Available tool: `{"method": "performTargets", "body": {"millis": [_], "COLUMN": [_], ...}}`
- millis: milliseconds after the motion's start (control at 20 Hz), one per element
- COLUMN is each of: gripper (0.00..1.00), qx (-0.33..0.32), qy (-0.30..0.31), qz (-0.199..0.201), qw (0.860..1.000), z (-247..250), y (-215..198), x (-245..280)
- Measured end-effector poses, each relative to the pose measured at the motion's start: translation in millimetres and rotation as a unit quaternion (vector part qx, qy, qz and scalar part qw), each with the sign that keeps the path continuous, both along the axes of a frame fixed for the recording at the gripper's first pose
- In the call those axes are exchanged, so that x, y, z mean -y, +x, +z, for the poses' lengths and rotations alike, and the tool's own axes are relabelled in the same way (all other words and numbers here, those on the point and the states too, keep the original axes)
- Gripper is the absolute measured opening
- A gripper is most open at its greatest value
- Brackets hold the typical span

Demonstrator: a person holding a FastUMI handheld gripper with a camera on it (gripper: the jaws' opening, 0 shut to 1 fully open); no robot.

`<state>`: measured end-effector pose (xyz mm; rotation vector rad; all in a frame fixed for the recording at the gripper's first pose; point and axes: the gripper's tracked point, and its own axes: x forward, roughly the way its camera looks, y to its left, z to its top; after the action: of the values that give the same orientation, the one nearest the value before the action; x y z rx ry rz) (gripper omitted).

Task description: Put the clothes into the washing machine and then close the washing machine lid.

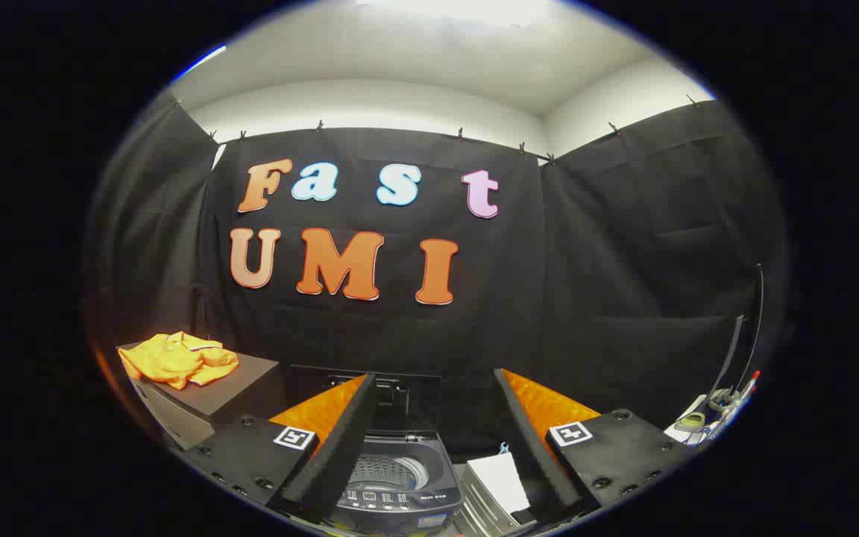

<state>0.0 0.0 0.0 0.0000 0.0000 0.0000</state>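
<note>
The gripper (pixel 433 436) sits at the bottom middle of the frame, its fingers wide apart and holding nothing. Low between them is the washer (pixel 392 477), with its lid (pixel 407 395) up. The orange shirt (pixel 176 359) lies crumpled on a dark box (pixel 232 388) at the lower left, well away from the fingers.
</note>
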Motion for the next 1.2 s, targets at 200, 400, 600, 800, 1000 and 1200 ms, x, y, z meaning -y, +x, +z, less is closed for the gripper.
{"method": "performTargets", "body": {"millis": [200,400,600,800,1000,1200], "gripper": [0.98,0.98,0.98,0.98,0.98,0.98], "qx": [0.002,0.004,0.003,0.002,0.005,0.004], "qy": [0.009,0.016,0.027,0.032,0.029,0.040], "qz": [0.004,0.008,0.010,0.013,0.016,0.023], "qw": [1.000,1.000,1.000,0.999,0.999,0.999], "z": [8.0,10.9,12.0,14.2,17.7,19.5], "y": [7.7,12.6,12.6,11.1,12.9,12.6], "x": [-2.4,-1.5,0.9,-0.2,-4.4,-16.7]}}
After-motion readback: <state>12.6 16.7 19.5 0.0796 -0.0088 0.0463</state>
